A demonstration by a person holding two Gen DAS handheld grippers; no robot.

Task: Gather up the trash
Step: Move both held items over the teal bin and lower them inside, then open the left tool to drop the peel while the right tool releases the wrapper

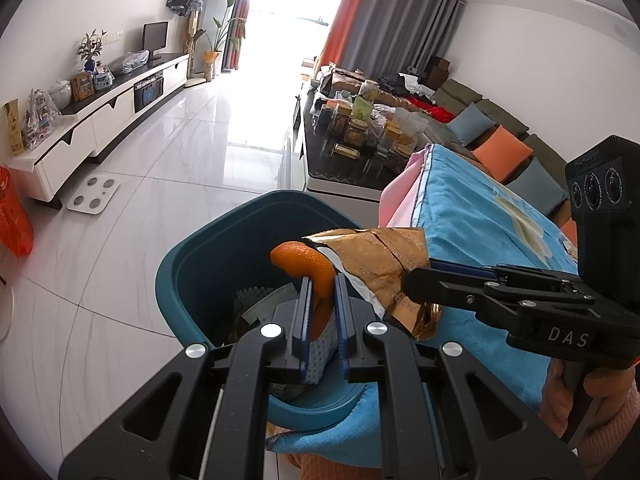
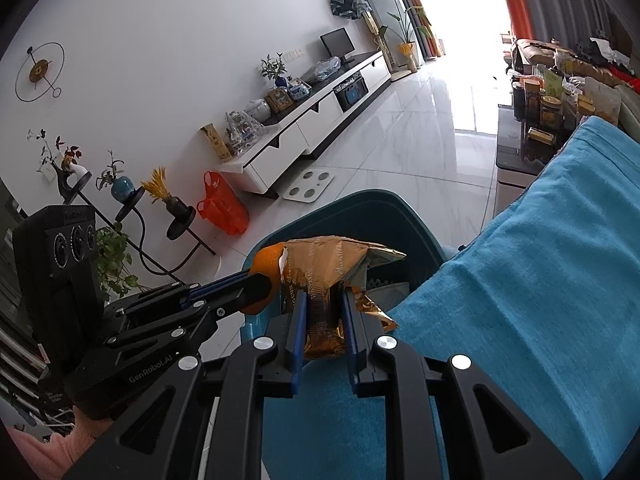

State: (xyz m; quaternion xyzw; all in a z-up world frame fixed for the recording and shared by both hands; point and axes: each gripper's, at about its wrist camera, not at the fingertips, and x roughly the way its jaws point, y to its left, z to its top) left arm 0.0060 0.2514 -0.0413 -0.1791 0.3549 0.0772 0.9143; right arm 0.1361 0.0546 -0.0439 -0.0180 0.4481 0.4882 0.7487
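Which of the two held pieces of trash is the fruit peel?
The orange peel in the left gripper. The right gripper holds a crinkled gold wrapper instead. Both hang over the teal bin.

A white TV cabinet runs along the wall, carrying a small monitor and ornaments. A white bathroom scale lies on the glossy floor (just beside the cabinet). Jars crowd a dark table near the sofa.
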